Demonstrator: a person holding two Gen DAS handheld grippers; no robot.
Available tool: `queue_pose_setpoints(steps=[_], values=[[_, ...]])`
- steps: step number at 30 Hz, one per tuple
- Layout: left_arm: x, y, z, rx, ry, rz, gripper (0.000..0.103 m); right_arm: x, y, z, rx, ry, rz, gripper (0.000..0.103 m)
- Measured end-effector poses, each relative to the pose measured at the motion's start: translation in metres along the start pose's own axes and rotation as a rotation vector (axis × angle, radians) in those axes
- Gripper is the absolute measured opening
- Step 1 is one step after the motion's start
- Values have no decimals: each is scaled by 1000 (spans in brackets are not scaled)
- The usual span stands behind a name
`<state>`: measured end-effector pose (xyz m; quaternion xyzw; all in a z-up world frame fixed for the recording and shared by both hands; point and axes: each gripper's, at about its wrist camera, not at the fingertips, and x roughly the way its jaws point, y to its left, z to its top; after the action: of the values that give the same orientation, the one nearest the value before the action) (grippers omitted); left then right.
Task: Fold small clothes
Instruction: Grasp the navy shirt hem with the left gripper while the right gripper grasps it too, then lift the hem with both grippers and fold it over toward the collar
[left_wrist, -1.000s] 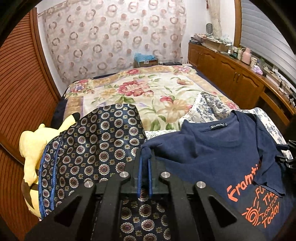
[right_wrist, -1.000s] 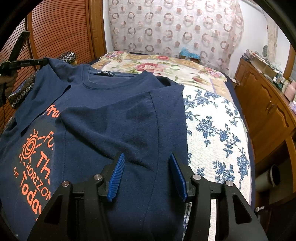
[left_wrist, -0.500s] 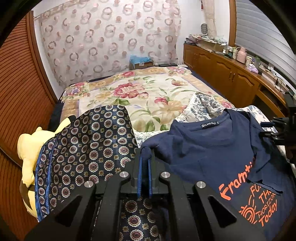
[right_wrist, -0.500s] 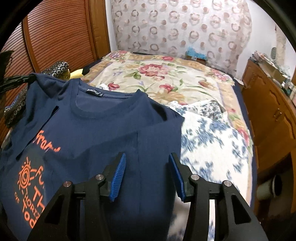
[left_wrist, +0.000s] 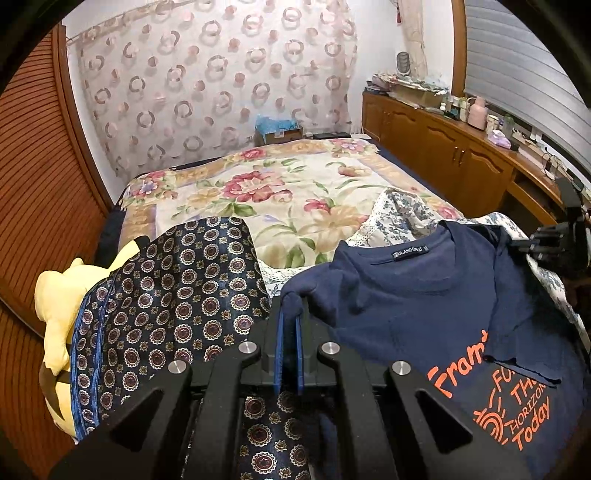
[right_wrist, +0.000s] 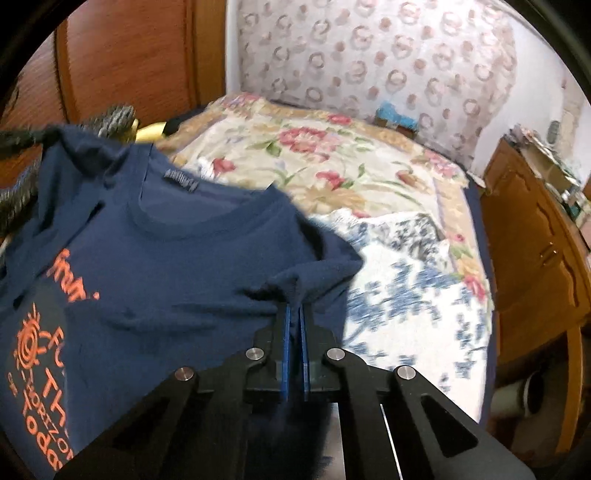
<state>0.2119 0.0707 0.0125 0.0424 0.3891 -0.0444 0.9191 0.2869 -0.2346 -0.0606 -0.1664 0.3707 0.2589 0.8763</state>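
The shirt (left_wrist: 424, 310) lies face up across the bed (left_wrist: 295, 192), collar toward the far curtain and orange print toward me, its long axis running away from me. My left tongs (left_wrist: 290, 314) are pinched tight on the shirt's left shoulder fold, over the patterned cloth (left_wrist: 177, 295). My right tongs (right_wrist: 294, 317) are clamped on a bunched fold at the right shoulder, beside the blue-flowered sheet (right_wrist: 413, 295).

T-shirt (left_wrist: 424, 306) on bed (left_wrist: 295, 192); plush toy (left_wrist: 62, 295) left.
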Motion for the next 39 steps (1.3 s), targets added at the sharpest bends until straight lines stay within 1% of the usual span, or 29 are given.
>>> queue_pose_setpoints(steps=[3, 6, 9, 11, 16, 17, 20, 21, 23, 25, 26, 27, 29, 32, 35, 39], values=[[0, 0, 0, 1, 0, 1, 6, -13, -20, 1, 57, -46, -36, 4], [-2, 1, 0, -4, -5, 2, 6, -13, -37, 0, 82, -47, -79, 4], [-4, 1, 0, -9, -10, 4, 6, -3, -49, -5, 122, -20, -72, 4], [-6, 2, 0, -10, -11, 6, 6, 7, -50, -8, 130, 2, -69, 4], [-7, -2, 0, 0, -7, 8, 6, 14, -50, -3, 157, -1, -58, 4], [-8, -2, 0, 1, -8, 8, 6, 13, -51, 0, 165, -4, -51, 7], [-10, -5, -1, 1, -7, 7, 6, 20, -58, -1, 186, 28, -59, 23], [-10, -6, -2, 2, -7, 4, 6, 22, -59, -1, 193, 40, -44, 23], [-12, -10, -3, 5, -8, 0, 6, 24, -63, 2, 215, 34, -26, 24], [-15, -15, -5, 10, -9, -5, 6, 24, -64, 3, 231, 31, -8, 23], [-16, -17, -6, 13, -11, -8, 6, 24, -62, 4, 224, 31, -1, 21], [-18, -19, -7, 17, -13, -11, 6, 24, -59, 4, 214, 31, 9, 10], [-24, -24, -9, 25, -18, -18, 6, 19, -52, 4, 177, 20, 6, 5], [-33, -31, -14, 39, -28, -15, 6, 7, -40, 1, 141, -10, 13, 4], [-42, -34, -21, 41, -33, -18, 6, -15, -29, -1, 116, -59, 2, 4], [-60, -40, -30, 44, -57, -25, 6, -51, -16, -9, 102, -131, -11, 4]])
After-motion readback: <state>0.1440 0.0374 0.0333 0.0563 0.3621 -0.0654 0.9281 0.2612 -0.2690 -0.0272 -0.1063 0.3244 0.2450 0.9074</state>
